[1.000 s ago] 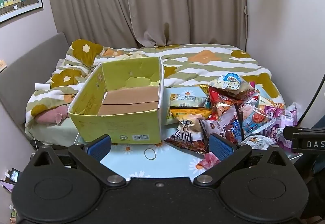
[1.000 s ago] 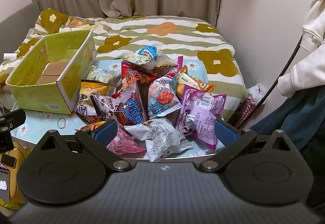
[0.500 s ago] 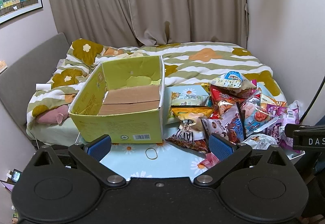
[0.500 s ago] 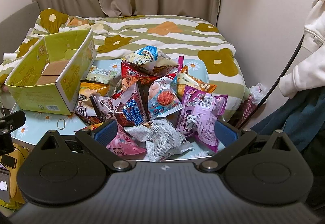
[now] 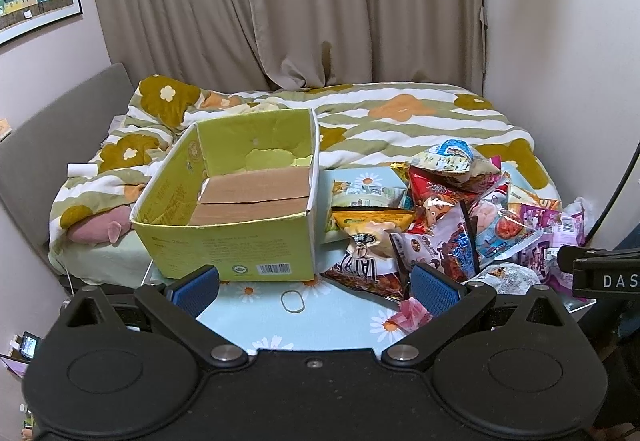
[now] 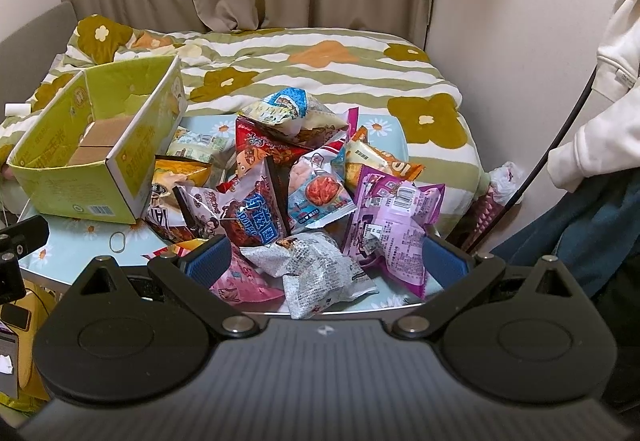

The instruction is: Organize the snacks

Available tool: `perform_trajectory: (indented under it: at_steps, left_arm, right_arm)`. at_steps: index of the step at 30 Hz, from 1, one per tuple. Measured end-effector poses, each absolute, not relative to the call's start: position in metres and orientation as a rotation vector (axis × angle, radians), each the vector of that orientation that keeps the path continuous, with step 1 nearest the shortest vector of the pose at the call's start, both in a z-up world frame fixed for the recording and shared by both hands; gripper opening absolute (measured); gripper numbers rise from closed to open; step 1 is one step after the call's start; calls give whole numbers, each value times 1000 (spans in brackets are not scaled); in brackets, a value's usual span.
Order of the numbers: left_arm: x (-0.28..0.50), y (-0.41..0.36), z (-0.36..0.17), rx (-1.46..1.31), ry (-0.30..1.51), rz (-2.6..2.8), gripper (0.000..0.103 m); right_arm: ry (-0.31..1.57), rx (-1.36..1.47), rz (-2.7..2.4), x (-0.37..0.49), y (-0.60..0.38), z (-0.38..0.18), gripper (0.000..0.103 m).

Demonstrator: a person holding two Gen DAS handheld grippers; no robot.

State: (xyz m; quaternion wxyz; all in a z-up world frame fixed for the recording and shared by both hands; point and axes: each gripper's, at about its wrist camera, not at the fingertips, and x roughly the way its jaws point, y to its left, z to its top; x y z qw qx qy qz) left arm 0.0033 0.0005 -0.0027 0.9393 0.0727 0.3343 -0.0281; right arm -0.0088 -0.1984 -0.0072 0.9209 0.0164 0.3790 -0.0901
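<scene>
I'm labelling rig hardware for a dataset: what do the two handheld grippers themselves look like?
The left gripper and right gripper are built alike: black bodies with round housings, silver pivot screws, angled black fingers and ribbed blue pads. The right body's top is ribbed grey-black. Part of a black bracket with white letters "DAS" shows.

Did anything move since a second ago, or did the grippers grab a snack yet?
Nothing was grabbed or let go. The left gripper and right gripper both stay open and empty, with only a tiny drift in view. The green box, the snack pile and the rubber band lie just as before.
</scene>
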Motion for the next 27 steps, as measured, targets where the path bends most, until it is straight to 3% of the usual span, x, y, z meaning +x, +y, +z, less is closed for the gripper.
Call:
perform_trajectory:
  at_steps: [27]
  left_arm:
    - [2, -2, 1, 156, 672, -55, 103]
  right_arm:
    - [780, 34, -191, -9, -199, -8, 103]
